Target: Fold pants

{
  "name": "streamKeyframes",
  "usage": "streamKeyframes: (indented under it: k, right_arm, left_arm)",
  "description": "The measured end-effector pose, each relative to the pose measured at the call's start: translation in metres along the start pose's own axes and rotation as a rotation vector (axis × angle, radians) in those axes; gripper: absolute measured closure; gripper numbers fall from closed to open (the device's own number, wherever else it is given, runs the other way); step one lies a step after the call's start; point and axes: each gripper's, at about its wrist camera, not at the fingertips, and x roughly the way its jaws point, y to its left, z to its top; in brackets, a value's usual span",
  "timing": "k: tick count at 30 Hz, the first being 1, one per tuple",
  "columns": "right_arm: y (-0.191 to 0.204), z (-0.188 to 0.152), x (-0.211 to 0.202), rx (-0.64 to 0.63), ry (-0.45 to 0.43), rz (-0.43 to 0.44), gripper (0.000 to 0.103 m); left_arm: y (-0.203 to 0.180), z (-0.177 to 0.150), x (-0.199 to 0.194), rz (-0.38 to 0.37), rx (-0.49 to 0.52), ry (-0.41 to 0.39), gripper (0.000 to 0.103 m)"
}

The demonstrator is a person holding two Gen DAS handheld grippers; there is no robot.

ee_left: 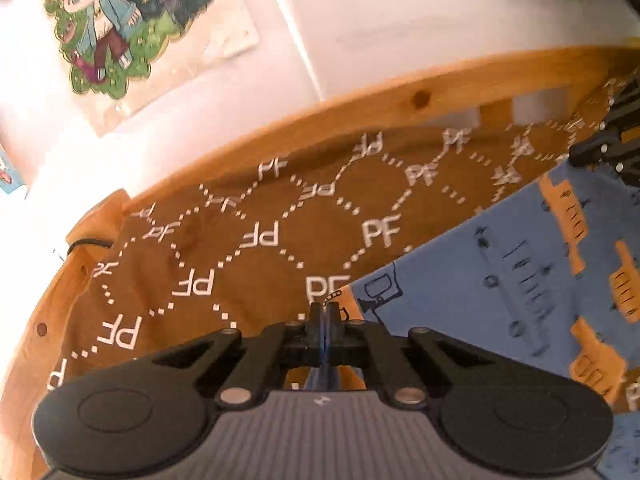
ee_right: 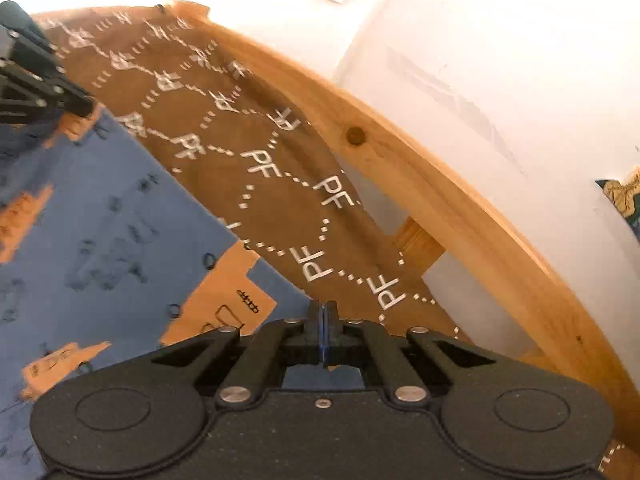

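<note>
Brown bedspread under diagonal pants

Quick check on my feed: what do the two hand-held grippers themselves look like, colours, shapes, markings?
Left hand-held gripper: matte black linkage arms with silver pivot pins, two round black discs, a grey ribbed body with a small white mark, and blue between the fingers. Right hand-held gripper: the same black linkage, silver pins and discs, but a black speckled body. No cables or sleeves visible.

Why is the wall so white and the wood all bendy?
Left wrist view: strong light washes out the wall, and the fisheye lens curves the wooden frame. Right wrist view: same glare and curve, plus motion blur on the far letters of the brown sheet.
</note>
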Motion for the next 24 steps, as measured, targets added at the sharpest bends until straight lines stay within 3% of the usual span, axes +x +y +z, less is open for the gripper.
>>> streamKeyframes:
  k: [2,6,7,8,10,11,14,20,21,24]
  right_arm:
    - [0.01,0.001,0.021,-0.029,0.035,-0.028,0.103]
    - [0.021,-0.007,0.045,-0.009,0.098,-0.026,0.103]
    - [0.02,-0.008,0.044,-0.003,0.107,-0.027,0.095]
    - [0.016,-0.008,0.041,0.01,0.091,-0.023,0.079]
    - [0.005,-0.007,0.03,0.032,0.049,-0.001,0.06]
    - [0.001,-0.007,0.026,0.038,0.029,0.018,0.054]
    - [-0.008,-0.004,0.017,0.052,-0.003,0.063,0.04]
    - [0.0,-0.004,0.022,0.054,0.04,0.15,0.037]
    - [0.003,-0.005,0.026,0.048,0.052,0.158,0.037]
    - [0.012,-0.008,0.041,0.031,0.108,0.157,0.049]
  left_arm:
    - [-0.004,-0.004,0.016,0.02,0.022,0.027,0.103]
    - [0.002,-0.012,0.032,-0.027,0.011,0.054,0.095]
    - [0.009,-0.012,0.03,-0.049,-0.011,0.045,0.089]
    - [0.016,-0.011,0.027,-0.074,-0.036,0.043,0.082]
    - [0.032,-0.011,0.02,-0.098,-0.098,0.025,0.042]
    - [0.039,-0.011,0.016,-0.098,-0.122,0.01,0.039]
    - [0.049,-0.014,0.008,-0.112,-0.125,-0.033,0.038]
    - [0.056,-0.019,0.013,-0.218,-0.124,-0.015,0.032]
    - [0.055,-0.019,0.014,-0.226,-0.121,-0.005,0.036]
    - [0.048,-0.018,0.02,-0.21,-0.087,0.027,0.063]
